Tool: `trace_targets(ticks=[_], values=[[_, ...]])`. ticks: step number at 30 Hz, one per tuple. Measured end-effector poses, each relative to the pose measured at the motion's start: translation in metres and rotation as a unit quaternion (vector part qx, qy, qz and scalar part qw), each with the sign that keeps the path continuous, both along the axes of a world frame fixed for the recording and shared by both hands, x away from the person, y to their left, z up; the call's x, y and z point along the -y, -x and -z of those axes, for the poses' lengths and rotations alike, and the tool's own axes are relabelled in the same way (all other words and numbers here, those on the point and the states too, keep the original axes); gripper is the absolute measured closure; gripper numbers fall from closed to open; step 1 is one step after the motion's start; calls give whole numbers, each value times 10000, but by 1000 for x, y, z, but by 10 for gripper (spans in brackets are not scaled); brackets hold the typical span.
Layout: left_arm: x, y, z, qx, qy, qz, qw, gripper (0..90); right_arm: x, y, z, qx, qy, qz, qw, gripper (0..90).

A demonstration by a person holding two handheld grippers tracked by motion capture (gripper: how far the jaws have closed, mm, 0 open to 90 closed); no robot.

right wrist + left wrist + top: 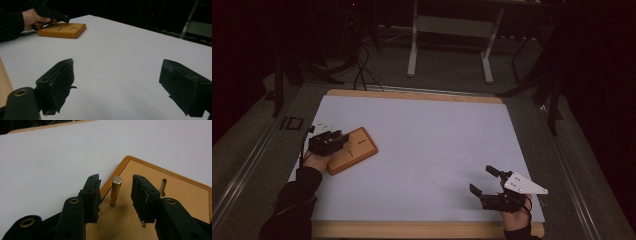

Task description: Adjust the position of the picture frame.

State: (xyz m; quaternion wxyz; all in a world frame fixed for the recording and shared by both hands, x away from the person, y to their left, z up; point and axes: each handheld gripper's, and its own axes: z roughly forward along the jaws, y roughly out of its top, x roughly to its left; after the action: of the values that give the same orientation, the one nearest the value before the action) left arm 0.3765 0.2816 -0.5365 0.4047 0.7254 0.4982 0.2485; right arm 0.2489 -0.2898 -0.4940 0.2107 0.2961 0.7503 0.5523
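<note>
With your left gripper [115, 195] released astride the upright brass pin [115, 191] in the wooden block [354, 149] near the tabletop's left edge, center it, then squeeze evenly — your right gripper [489, 182] waits wide apart.

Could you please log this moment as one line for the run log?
left gripper: open, fingers astride upright brass pin in wooden block | right gripper: open, empty, over white sheet
</note>
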Motion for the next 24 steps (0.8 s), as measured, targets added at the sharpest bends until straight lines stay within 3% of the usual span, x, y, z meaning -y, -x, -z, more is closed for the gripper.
trace_targets(ticks=[6,12,16,24], values=[[1,-1,2,-71,-35,166,9998,712,0,-1,1,-58,-18,-17,10000,123],[0,-3,5,-101,-25,81,9999,803,0,-2,1,-101,-44,-24,9999,123],[3,-3,4,-54,-214,8,9998,808,0,-3,2,-147,-39,-47,9999,131],[-1,-3,6,-44,-50,35,10000,851,0,-3,2,-169,-60,-42,9998,131]])
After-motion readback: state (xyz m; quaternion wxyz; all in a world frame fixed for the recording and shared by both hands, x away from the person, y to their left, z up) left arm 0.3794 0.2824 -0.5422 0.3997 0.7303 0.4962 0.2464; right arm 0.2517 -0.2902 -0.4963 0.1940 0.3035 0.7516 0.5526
